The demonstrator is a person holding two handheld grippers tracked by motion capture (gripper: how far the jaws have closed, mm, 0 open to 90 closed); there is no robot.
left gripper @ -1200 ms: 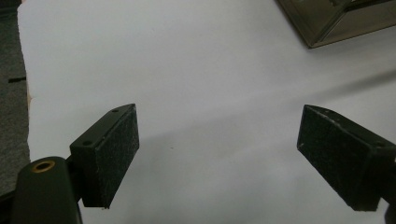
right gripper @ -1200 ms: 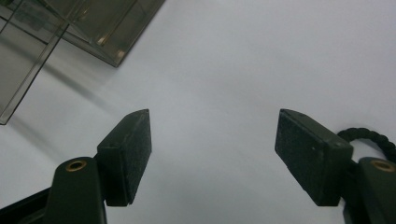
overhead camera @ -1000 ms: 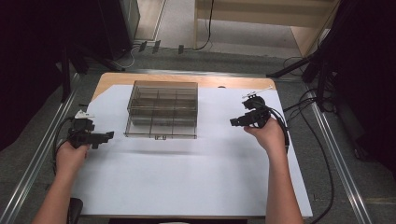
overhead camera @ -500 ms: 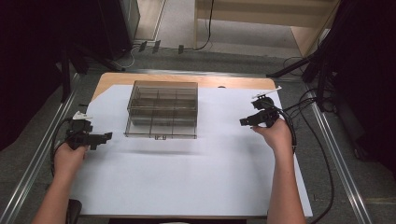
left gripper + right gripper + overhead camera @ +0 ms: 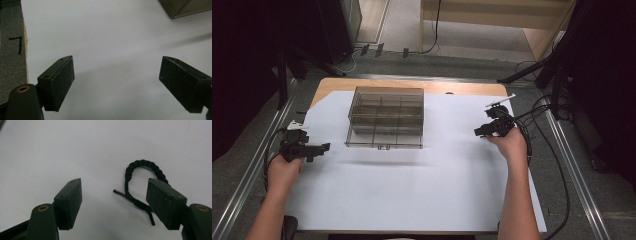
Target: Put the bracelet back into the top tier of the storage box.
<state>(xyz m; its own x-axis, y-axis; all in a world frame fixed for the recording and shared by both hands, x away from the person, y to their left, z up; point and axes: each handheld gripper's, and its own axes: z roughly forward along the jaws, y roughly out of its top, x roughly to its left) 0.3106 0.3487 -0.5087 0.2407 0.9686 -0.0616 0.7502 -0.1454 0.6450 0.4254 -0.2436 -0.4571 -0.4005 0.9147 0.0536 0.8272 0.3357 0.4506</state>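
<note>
A black braided cord bracelet (image 5: pixel 142 165) lies looped on the white sheet, its loose ends trailing toward the camera. My right gripper (image 5: pixel 115 192) hovers over it with its jaws wide open. The loop sits close to the right-hand pad (image 5: pixel 162 202), and neither pad presses on it. From above, that right gripper (image 5: pixel 478 132) is at the right of the sheet, jaws pointing left. My left gripper (image 5: pixel 323 147) rests at the sheet's left edge, jaws pointing right. In its own view the left gripper (image 5: pixel 117 72) is open over bare paper.
A smoky transparent compartment box (image 5: pixel 385 117) with its lid down stands at the back middle of the white sheet (image 5: pixel 412 190); its corner (image 5: pixel 187 7) shows in the left gripper view. Cables trail off the table's right side (image 5: pixel 537 150). Metal rails run along both table sides.
The right hand has shifted to the right and slightly nearer the table with its jaws still open. The left hand has stayed where it was.
</note>
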